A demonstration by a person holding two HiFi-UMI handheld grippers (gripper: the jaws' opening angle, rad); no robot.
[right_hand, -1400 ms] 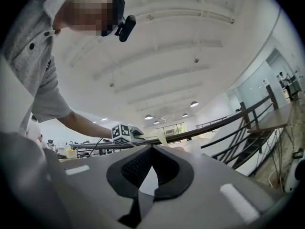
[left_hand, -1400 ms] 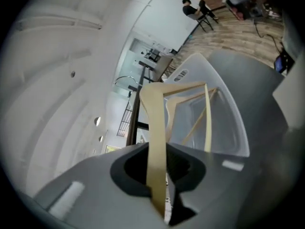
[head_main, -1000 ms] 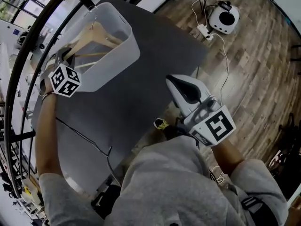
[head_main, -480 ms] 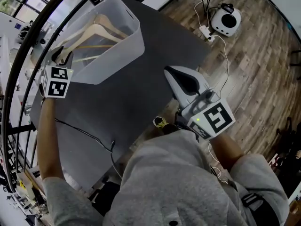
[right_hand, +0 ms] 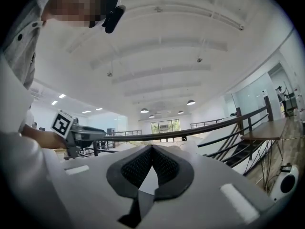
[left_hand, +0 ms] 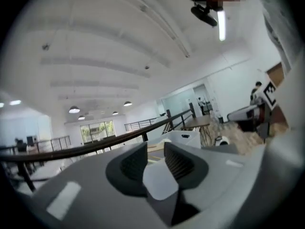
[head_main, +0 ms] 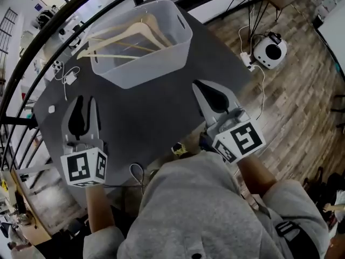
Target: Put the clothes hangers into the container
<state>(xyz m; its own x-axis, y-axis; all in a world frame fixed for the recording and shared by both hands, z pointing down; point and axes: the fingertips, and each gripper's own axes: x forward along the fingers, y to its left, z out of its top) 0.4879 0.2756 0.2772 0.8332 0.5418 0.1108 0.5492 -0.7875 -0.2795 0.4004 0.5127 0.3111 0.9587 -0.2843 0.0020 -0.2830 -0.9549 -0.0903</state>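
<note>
The left tongs [head_main: 86, 104] hover over the dark bench [head_main: 145, 112], jaws partly apart and closing, with nothing between them. The right tongs [head_main: 200, 86], off to their right, are pressed together and empty. Ahead of both, well apart, stands the white container [head_main: 161, 63] with the wooden hangers [head_main: 126, 36] lying inside.

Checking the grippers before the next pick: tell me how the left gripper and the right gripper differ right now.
Jaws: the left gripper has its jaws apart and closing; the right gripper has them meeting at the tips. Place: the left gripper hangs over the table's near left part, the right gripper by its right edge. Both are empty and point toward the container holding the hangers.
</note>
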